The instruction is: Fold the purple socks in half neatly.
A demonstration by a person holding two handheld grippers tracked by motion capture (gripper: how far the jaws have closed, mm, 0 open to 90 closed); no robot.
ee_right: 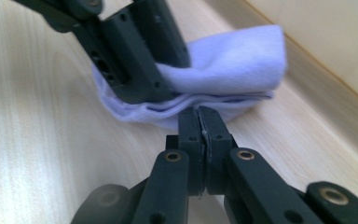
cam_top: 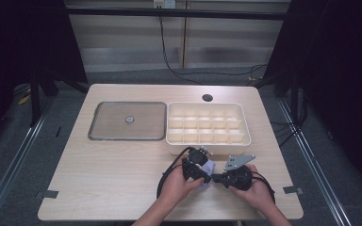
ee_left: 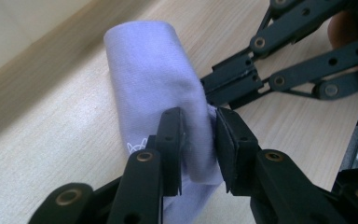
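Here a pale lilac cloth (cam_top: 208, 169), folded or rolled into a short bundle, is being worked on the table (cam_top: 103, 169) just in front of the compartment box (cam_top: 208, 123), with the flat grey tray (cam_top: 127, 121) well off to the box's left. The cloth lies close to the box's near wall and is met from both sides. The left gripper (ee_left: 198, 140) straddles a thick fold of the fabric; its jaws stand a little apart, and whether the pads press firmly cannot be told, though the cloth sits between them. The right gripper (ee_right: 200, 122) has its jaws brought together with almost no gap, and they appear to pinch the thin lower edge of the cloth.

For the fold or roll to be kept tidy, the pinched edge is best held still by the right gripper while the bulk is gathered by the left. The layers should be kept aligned, and the bundle should not be dragged against the box's wall, where it could be caught or loosened. A release on one side only would probably let the roll spring open.

As for markings, a small white outline emblem, rather like a rabbit's head, is seen on the cloth beside the left gripper's pad (ee_left: 136, 145). No readable lettering can be made out there or on the box.
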